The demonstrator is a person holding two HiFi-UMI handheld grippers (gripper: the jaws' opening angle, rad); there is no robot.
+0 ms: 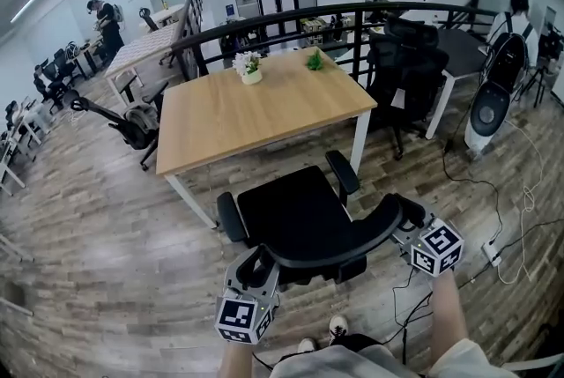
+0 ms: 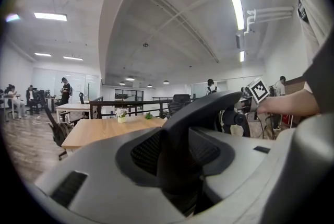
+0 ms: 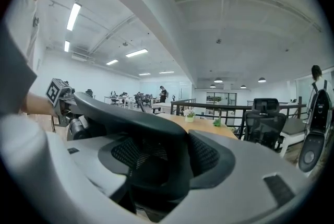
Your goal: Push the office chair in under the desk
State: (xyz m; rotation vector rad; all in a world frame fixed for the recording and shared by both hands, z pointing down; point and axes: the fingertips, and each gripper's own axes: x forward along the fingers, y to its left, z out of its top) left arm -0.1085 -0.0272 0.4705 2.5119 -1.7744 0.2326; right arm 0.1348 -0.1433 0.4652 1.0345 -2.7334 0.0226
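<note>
Head view: potted flowers (image 1: 249,65) on desk (image 1: 264,116)

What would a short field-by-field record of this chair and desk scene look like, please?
office chair: black, seat facing the desk, standing out in front of its near edge
desk: wooden top, white legs
on desk: white flower pot and small green plant, both near the far edge
left claw: closed on the left end of the backrest
right claw: closed on the right end of the backrest
</note>
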